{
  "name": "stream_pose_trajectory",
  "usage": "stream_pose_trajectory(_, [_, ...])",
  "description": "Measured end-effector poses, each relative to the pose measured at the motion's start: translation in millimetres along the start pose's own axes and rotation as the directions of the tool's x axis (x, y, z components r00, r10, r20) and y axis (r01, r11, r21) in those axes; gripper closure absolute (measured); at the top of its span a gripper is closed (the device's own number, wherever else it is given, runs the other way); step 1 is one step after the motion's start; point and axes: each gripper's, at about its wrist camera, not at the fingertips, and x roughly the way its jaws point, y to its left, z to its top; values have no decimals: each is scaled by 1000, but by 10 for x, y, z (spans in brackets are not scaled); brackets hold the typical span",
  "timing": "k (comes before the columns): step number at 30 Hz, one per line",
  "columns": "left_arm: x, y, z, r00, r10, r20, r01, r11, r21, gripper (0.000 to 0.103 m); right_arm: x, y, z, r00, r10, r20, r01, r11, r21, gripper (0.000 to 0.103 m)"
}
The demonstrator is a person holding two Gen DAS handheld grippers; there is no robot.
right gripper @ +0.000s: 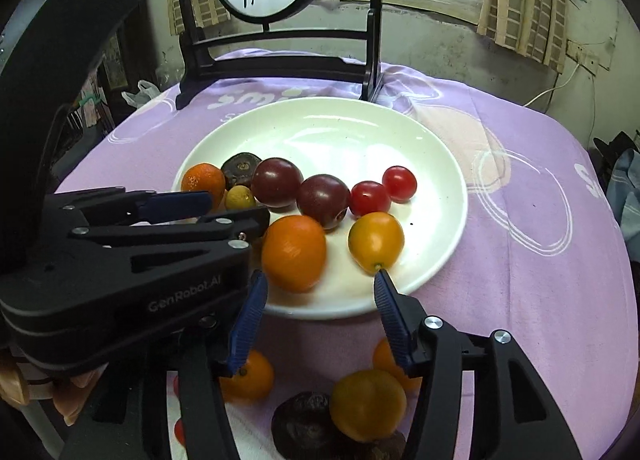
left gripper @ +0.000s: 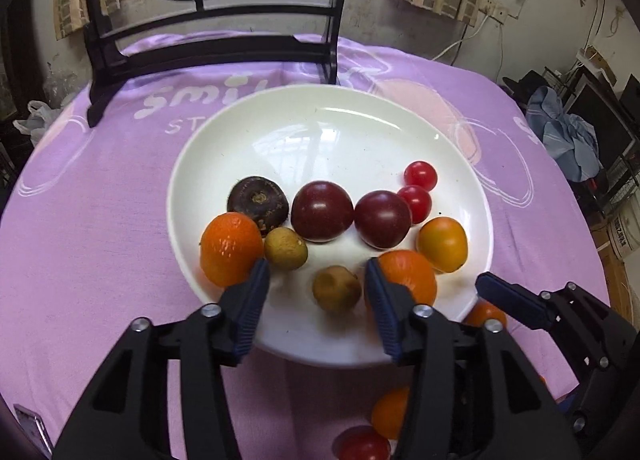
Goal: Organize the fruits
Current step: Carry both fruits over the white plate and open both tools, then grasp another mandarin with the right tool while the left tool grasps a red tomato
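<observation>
A white plate (left gripper: pixel 360 128) (right gripper: pixel 340 128) on the purple cloth holds several fruits: two oranges (left gripper: pixel 230 248) (right gripper: pixel 294 252), two dark plums (left gripper: pixel 322 210) (right gripper: pixel 278 182), two cherry tomatoes (left gripper: pixel 420 175) (right gripper: pixel 399 183), a yellow fruit (left gripper: pixel 443 244) (right gripper: pixel 376 241), two small brown fruits (left gripper: pixel 336 288) and a dark round fruit (left gripper: pixel 258 202). My left gripper (left gripper: pixel 316 274) is open and empty over the plate's near edge. My right gripper (right gripper: pixel 320 284) is open and empty at the near rim; it also shows in the left wrist view (left gripper: pixel 520 300).
Loose fruits lie on the cloth in front of the plate: oranges (right gripper: pixel 248 378), a yellow fruit (right gripper: pixel 366 404), a dark wrinkled fruit (right gripper: pixel 304 420) and a red tomato (left gripper: pixel 362 444). A black wooden stand (right gripper: pixel 280 56) with a painted round panel stands behind the plate.
</observation>
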Motion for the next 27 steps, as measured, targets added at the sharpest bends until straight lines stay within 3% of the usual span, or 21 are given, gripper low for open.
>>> stream_pose_trajectory(1, [-78, -19, -20, 1000, 4, 20, -4, 1000, 8, 42, -70, -14, -35, 1000, 9, 7, -9, 1000, 0, 46])
stream_pose_trajectory(7, [-509, -73, -218, 996, 14, 91, -17, 999, 40, 41, -415, -135, -256, 998, 37, 43, -39, 999, 31, 45])
stream_pose_trajectory(12, [-762, -89, -526, 990, 45, 132, -51, 998, 36, 30, -653, -264, -544, 998, 27, 50, -31, 997, 68, 39])
stream_pose_trajectory(18, [-812, -82, -941, 997, 44, 62, -45, 999, 18, 30, -860, -357, -859, 999, 0, 47, -4, 996, 85, 39])
stream_pose_trajectory(27, [-754, -124, -1353, 999, 38, 19, -38, 999, 20, 28, -912, -332, -1350, 1000, 12, -3, -12, 993, 116, 39])
